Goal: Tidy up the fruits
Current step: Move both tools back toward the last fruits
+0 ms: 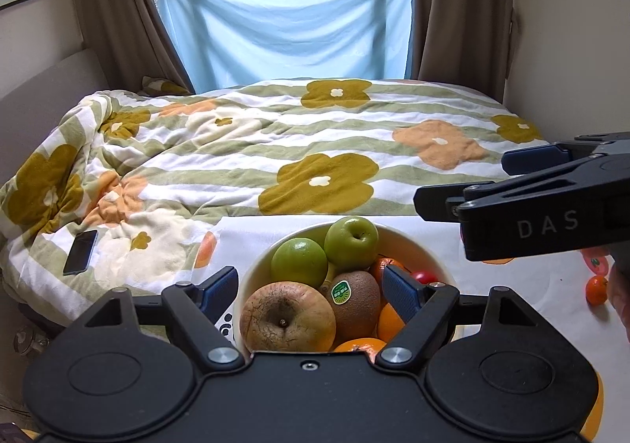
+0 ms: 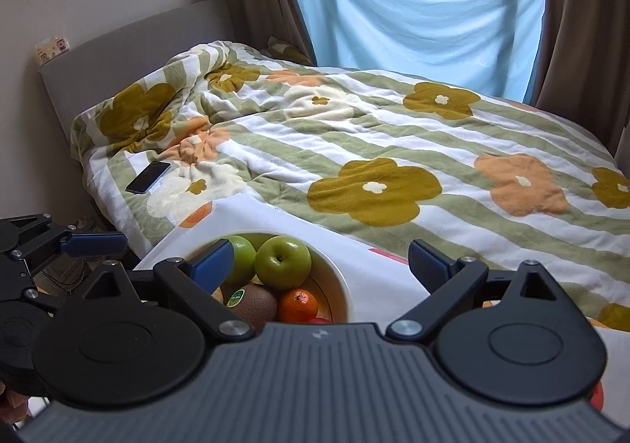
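A white bowl [image 1: 401, 236] on a white table holds several fruits: a green apple [image 1: 351, 237], a second green fruit [image 1: 299, 262], a brown pear-like apple [image 1: 287, 317], a kiwi [image 1: 354, 303] with a green sticker, oranges [image 1: 388, 265] and a small red fruit [image 1: 424, 277]. My left gripper [image 1: 311, 285] is open above the bowl, its jaws either side of the brown apple and kiwi. My right gripper [image 2: 321, 260] is open over the bowl's [image 2: 342, 285] right side. It shows in the left wrist view [image 1: 464, 179], high at the right. The green apple [image 2: 282, 262], kiwi [image 2: 252, 303] and orange [image 2: 298, 305] show between its jaws.
A small orange fruit [image 1: 596, 289] lies loose on the white tablecloth [image 1: 531, 285] at the right. Behind the table is a bed with a flowered quilt [image 1: 295, 151] and a black phone [image 1: 80, 252] on it. Curtains and a blue sheet cover the window.
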Tool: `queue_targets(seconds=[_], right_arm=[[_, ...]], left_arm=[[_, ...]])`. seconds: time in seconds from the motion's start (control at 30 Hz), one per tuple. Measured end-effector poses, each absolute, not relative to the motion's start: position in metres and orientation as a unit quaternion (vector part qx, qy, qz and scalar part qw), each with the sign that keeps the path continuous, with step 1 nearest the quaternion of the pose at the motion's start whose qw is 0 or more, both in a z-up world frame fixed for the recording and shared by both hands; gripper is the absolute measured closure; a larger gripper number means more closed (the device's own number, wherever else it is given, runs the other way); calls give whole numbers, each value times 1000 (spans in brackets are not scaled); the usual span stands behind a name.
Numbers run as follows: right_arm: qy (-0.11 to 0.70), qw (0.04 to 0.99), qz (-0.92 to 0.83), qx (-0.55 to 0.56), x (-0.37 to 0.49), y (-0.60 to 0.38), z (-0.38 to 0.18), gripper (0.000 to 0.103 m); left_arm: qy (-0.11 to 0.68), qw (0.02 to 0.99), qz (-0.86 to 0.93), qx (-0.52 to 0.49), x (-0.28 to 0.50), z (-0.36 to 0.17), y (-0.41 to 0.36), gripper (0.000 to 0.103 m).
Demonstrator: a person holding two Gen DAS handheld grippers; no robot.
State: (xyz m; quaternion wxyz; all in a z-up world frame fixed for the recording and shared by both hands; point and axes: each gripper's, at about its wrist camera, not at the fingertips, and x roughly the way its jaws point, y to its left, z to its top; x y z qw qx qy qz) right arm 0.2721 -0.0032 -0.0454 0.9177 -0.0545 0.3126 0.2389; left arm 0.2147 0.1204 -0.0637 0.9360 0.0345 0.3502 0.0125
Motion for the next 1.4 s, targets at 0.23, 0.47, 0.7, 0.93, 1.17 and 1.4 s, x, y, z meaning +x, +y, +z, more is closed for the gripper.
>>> queue_targets(seconds=[0.23, 0.47, 0.7, 0.93, 1.17, 1.4], right_arm=[[298, 926, 226, -46, 230, -53, -22, 0], [304, 932, 197, -27, 190, -120, -13, 0], [313, 937, 151, -22, 157, -185, -19, 0], [335, 936, 104, -19, 132, -235, -42, 0], [359, 933, 32, 18, 118, -268, -72, 4], [393, 918, -22, 51, 111, -278, -103, 10]], left_arm=[[328, 944, 16, 43, 183, -41, 87, 19], [322, 946, -7, 43, 156, -36, 39, 19], [314, 947, -40, 58, 145, -41, -12, 19], [302, 946, -91, 79, 152, -47, -47, 19], [319, 928, -161, 108, 180, -71, -82, 19], [334, 900, -236, 149, 202, -102, -118, 19]])
